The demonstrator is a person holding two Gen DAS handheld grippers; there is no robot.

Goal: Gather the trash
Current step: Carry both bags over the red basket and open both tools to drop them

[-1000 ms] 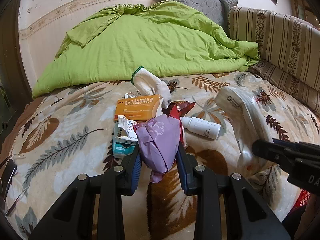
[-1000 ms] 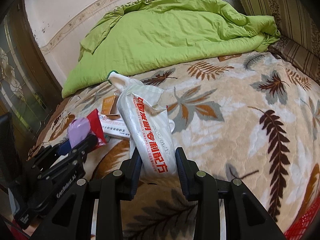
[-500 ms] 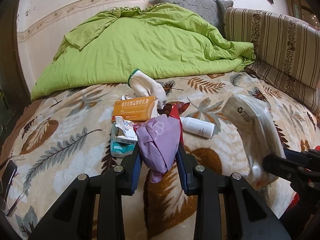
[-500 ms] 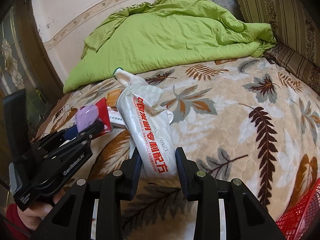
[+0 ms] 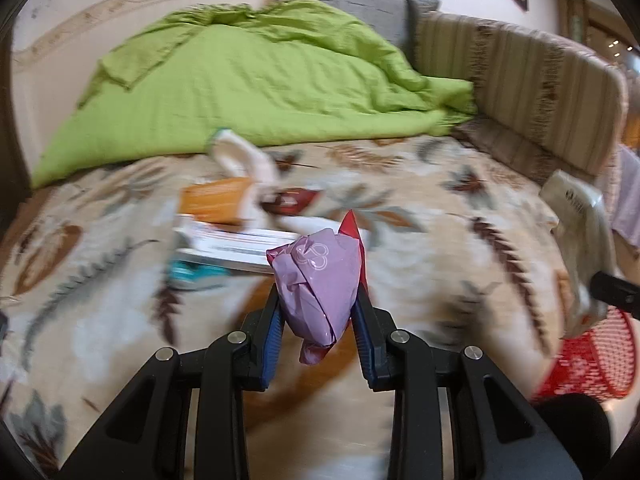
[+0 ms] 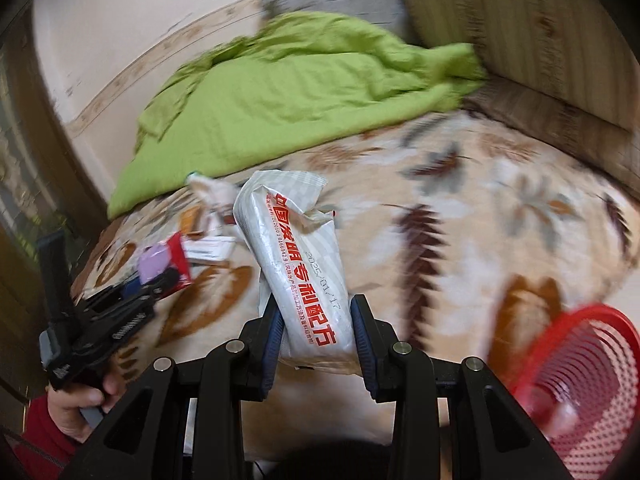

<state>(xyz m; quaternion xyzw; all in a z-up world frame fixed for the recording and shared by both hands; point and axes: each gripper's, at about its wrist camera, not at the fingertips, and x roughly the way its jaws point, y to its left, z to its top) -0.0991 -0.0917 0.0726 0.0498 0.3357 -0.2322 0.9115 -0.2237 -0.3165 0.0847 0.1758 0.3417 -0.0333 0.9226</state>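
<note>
Both grippers are loaded and lifted above the bed (image 5: 120,320): the right gripper (image 6: 316,344) clamps a white packet (image 6: 298,264) with red print, and the left gripper (image 5: 318,320) squeezes a crumpled purple wrapper (image 5: 320,280) with a red scrap behind it. I judge this as the carrying step. Next, each load must come over the red basket (image 6: 580,380), at the bed's near right edge, before the jaws release. More boxes (image 5: 232,240) lie on the blanket.

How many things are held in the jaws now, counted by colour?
Purple: 1, purple wrapper in the left gripper
Red: 1, red wrapper behind it, same gripper
White: 1, white packet in the right gripper
Total: 3
</note>
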